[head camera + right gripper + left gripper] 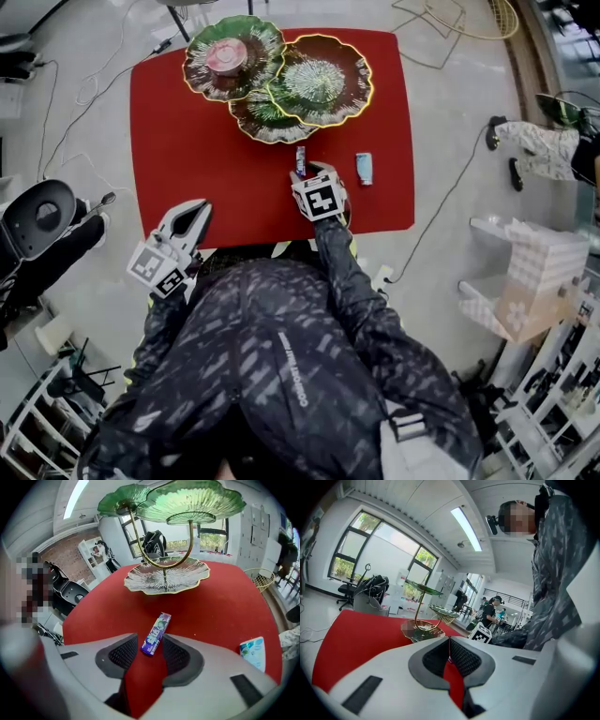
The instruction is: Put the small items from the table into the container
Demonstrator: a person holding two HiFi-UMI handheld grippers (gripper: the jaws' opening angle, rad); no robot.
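One purple candy stick lies on the desk between the open jaws of the right claw, lined up for pinching; the left claw is shut, empty.

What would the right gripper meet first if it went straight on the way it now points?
Most likely the purple rectangular sweet packet lying on the red tablecloth: its near end already sits between the open jaws of the right gripper. Past it comes the cloth itself; exact depth is unclear.

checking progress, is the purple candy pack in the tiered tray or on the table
Out: the purple candy pack lies on the red table, short of the tiered tray, inside the open right tool.
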